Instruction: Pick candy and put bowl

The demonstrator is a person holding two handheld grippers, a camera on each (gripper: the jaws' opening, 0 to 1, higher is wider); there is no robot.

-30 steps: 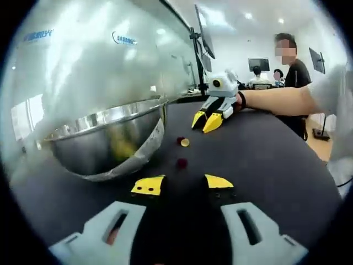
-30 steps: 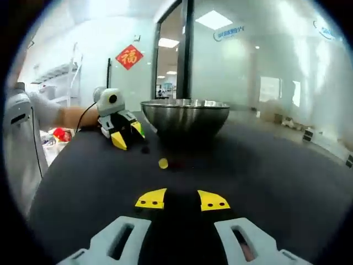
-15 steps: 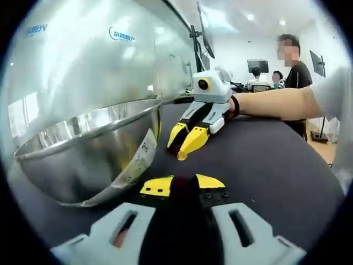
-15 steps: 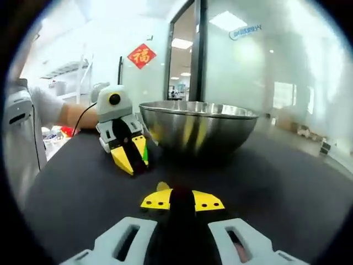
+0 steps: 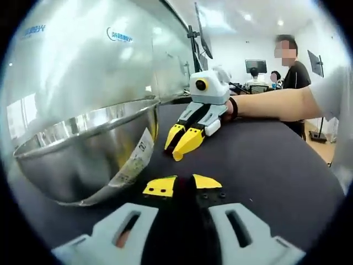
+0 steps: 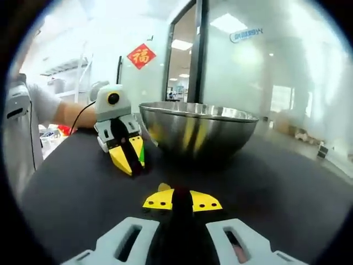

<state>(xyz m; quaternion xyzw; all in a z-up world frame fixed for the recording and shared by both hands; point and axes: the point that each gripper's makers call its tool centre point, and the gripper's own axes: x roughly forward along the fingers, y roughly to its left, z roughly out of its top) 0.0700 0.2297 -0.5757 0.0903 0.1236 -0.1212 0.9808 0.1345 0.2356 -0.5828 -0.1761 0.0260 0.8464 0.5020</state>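
**Both grippers pinched down beside the bowl**

Between the yellow tips of the right gripper [image 6: 182, 200] sits a dark red candy [image 6: 181, 194], jaws nearly closed on it, a yellow candy [image 6: 164, 187] just beside. The left gripper [image 5: 182, 185] has its jaws nearly together; whether it holds anything I cannot tell. These sweets look small, hard and light, likely slippery, so a centred pinch across the middle suits. The steel bowl [image 6: 198, 130] stands near on the black table [image 6: 287, 182].
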